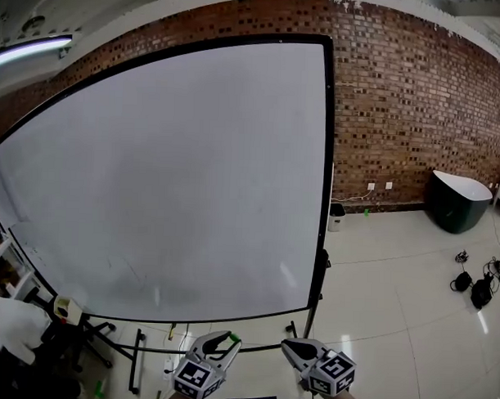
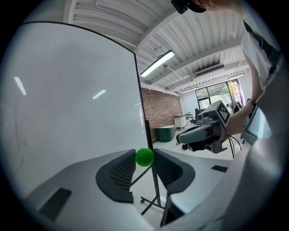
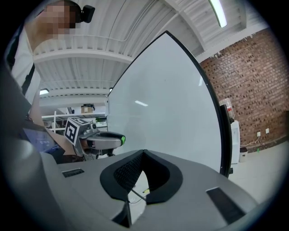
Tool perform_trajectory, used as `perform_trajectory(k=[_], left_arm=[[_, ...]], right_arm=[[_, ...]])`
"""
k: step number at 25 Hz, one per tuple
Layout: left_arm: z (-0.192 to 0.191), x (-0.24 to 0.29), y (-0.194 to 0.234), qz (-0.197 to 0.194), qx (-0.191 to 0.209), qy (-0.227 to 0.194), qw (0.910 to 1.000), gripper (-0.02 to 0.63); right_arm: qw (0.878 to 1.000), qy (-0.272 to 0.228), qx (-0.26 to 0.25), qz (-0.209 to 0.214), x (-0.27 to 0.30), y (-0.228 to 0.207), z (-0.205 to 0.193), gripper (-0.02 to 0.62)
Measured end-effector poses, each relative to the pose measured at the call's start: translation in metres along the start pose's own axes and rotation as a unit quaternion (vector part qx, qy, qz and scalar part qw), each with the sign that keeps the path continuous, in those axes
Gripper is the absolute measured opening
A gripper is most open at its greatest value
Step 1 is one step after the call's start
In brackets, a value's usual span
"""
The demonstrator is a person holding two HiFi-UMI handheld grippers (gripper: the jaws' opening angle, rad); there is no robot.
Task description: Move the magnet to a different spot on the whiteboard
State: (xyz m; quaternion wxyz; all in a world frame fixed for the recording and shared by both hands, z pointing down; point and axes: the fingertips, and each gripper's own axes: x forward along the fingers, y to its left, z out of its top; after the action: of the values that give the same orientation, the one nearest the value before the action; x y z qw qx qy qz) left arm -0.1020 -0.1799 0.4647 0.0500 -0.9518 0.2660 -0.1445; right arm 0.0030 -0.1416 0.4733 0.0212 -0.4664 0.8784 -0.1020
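A small green round magnet (image 2: 144, 157) sits pinched between the jaws of my left gripper (image 2: 144, 159), which is shut on it. In the head view the left gripper (image 1: 229, 339) is low in front of the big whiteboard (image 1: 169, 175), below its bottom edge, with the magnet (image 1: 234, 337) showing green at its tip. My right gripper (image 1: 287, 345) is beside it on the right, shut with nothing in it; its jaw tips meet in the right gripper view (image 3: 143, 151). The whiteboard (image 2: 67, 90) surface looks bare.
The whiteboard stands on a black wheeled frame (image 1: 138, 354) before a brick wall (image 1: 409, 102). A dark green tub (image 1: 459, 202) and a small white bin (image 1: 337, 216) stand by the wall. Cables and gear (image 1: 476, 286) lie on the floor at right; clutter (image 1: 16, 325) at lower left.
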Motion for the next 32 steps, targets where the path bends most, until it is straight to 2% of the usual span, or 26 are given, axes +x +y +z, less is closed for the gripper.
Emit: perform_trajectory(k=[6,10,16,19,22,27,32], left_arm=[[0.029,0.037,0.007,0.003,0.063,0.007,0.9980,0.156],[0.055,0.052,0.020,0.016,0.089,0.000,0.9959,0.156],[0.098,0.073,0.042,0.054,0.155,-0.019,0.9862,0.156],[0.120,0.088,0.045,0.062,0.173,-0.040,0.9822,0.156],[0.142,0.099,0.044,0.081,0.208,-0.043,0.9739,0.156],[0.173,0.118,0.051,0.142,0.272,-0.017,0.9516,0.156],[0.199,0.143,0.062,0.190,0.303,-0.009,0.9339,0.155]], right_arm=[[1.000,-0.005,-0.008,0.008,0.009,-0.029,0.015,0.032],[1.000,-0.011,-0.008,0.018,0.019,-0.042,0.025,0.034],[0.999,-0.018,0.009,0.031,0.028,-0.052,0.024,0.032],[0.999,-0.019,0.016,0.033,0.033,-0.060,0.023,0.032],[0.999,-0.019,0.021,0.030,0.036,-0.068,0.024,0.032],[0.999,-0.026,0.026,0.019,0.032,-0.087,0.025,0.032],[0.999,-0.024,0.030,0.019,0.030,-0.102,0.023,0.032]])
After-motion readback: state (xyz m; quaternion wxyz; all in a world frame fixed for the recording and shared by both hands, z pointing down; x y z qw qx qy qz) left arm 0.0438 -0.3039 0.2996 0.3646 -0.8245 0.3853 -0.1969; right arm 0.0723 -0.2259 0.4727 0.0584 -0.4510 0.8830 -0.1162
